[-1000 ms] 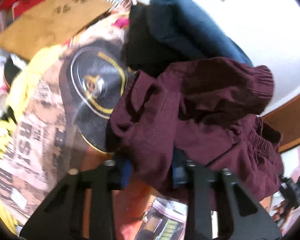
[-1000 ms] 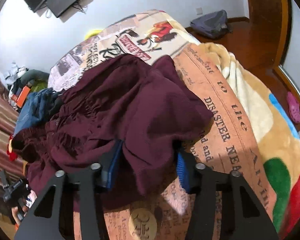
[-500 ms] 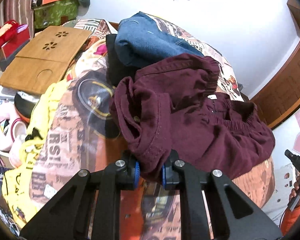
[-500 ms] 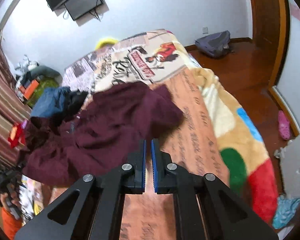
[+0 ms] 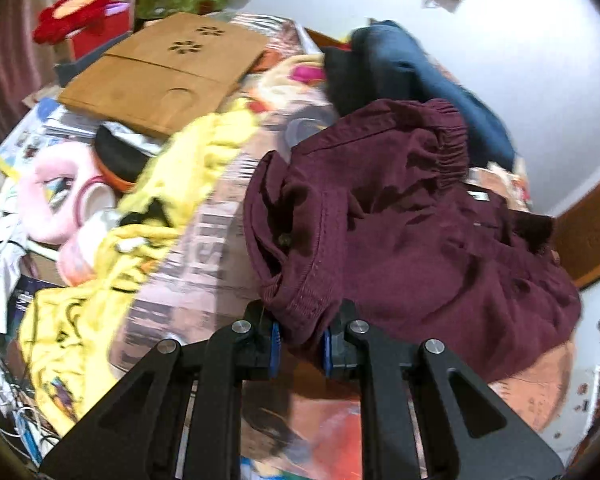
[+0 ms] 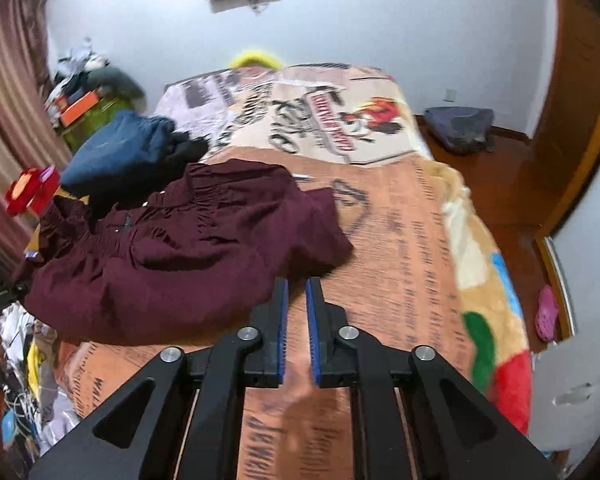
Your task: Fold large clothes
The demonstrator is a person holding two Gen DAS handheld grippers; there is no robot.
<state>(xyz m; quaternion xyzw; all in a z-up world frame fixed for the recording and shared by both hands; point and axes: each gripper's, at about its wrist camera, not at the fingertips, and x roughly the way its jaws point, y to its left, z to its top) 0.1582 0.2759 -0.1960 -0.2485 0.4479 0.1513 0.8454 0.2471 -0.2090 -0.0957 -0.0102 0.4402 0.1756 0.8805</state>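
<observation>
A crumpled maroon garment (image 5: 412,216) lies on the printed bedspread (image 6: 400,240). In the left wrist view my left gripper (image 5: 299,340) is shut on a hem fold of the garment, the cloth bunched between the blue pads. In the right wrist view the garment (image 6: 204,240) lies left of centre. My right gripper (image 6: 296,300) is nearly closed with a narrow gap, holds nothing, and sits just off the garment's near edge.
Folded blue jeans (image 5: 428,76) and a black garment (image 6: 180,152) lie beyond the maroon one. A wooden lap tray (image 5: 164,68), yellow cloth (image 5: 192,168) and clutter lie at the bed's left. A bag (image 6: 460,128) lies on the wooden floor to the right.
The right gripper closed, let the garment go and drew back from it. The left gripper closed on the hem and keeps it. The garment now lies flatter on the bed.
</observation>
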